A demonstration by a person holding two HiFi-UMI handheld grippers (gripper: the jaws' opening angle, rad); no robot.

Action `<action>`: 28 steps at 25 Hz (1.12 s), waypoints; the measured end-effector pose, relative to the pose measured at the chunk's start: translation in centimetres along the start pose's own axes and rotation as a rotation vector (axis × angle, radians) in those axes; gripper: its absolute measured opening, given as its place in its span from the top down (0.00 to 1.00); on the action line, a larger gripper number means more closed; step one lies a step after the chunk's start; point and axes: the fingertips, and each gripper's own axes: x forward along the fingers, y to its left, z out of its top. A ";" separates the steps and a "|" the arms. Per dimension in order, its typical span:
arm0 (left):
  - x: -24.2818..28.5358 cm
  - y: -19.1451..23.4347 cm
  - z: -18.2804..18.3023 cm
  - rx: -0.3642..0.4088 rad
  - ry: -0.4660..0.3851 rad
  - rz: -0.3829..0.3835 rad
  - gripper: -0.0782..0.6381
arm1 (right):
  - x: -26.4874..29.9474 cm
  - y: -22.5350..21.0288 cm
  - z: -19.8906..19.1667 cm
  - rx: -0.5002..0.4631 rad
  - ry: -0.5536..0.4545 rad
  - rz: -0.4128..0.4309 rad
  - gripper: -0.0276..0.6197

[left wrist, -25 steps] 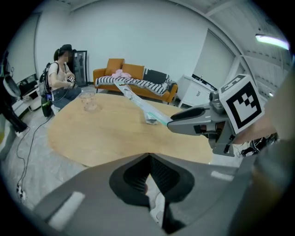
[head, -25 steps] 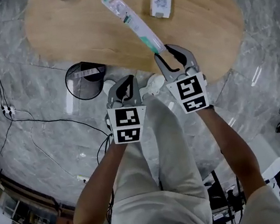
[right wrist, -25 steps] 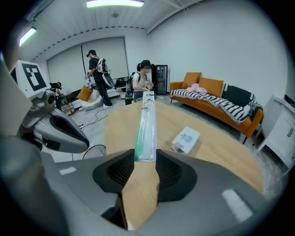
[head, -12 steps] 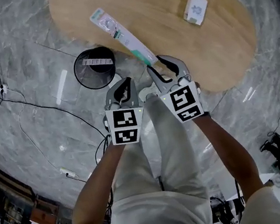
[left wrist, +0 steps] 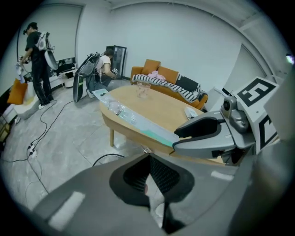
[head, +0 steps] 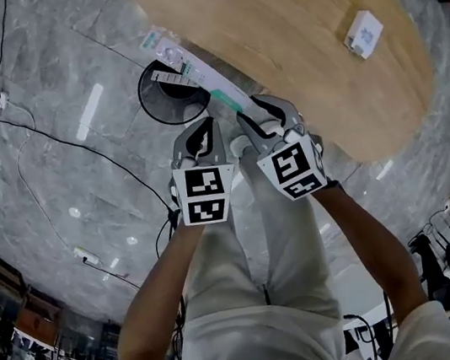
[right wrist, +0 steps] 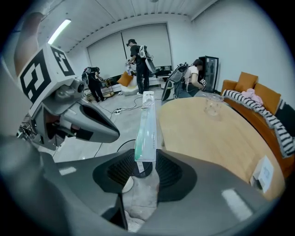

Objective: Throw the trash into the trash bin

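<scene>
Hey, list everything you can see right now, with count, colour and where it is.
table: one, light wood, ahead of the person
small box: one, white, on the table
glass: one, clear, on the table
toothbrush pack: one, clear and teal, held by the right gripper
trash bin: one, black, on the floor beside the table
sofa: one, orange, behind the table
people: three, far background
left gripper: grey, jaws shut, empty
right gripper: grey, jaws shut on the pack

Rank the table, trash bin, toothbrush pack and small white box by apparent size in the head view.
Largest: the table, by far.
Next: the trash bin and the toothbrush pack, order unsure. The pack looks longer but thin, and it is held up nearer the camera.
Smallest: the white box.
</scene>
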 end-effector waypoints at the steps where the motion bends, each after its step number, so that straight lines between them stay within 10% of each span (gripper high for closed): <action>1: -0.1 0.7 -0.4 -0.011 0.003 0.009 0.89 | 0.6 0.7 -0.2 -0.015 0.012 0.015 0.69; 28: 3.2 11.0 -8.8 -0.188 0.069 0.085 0.89 | 15.7 6.1 -11.1 -0.250 0.420 0.188 0.69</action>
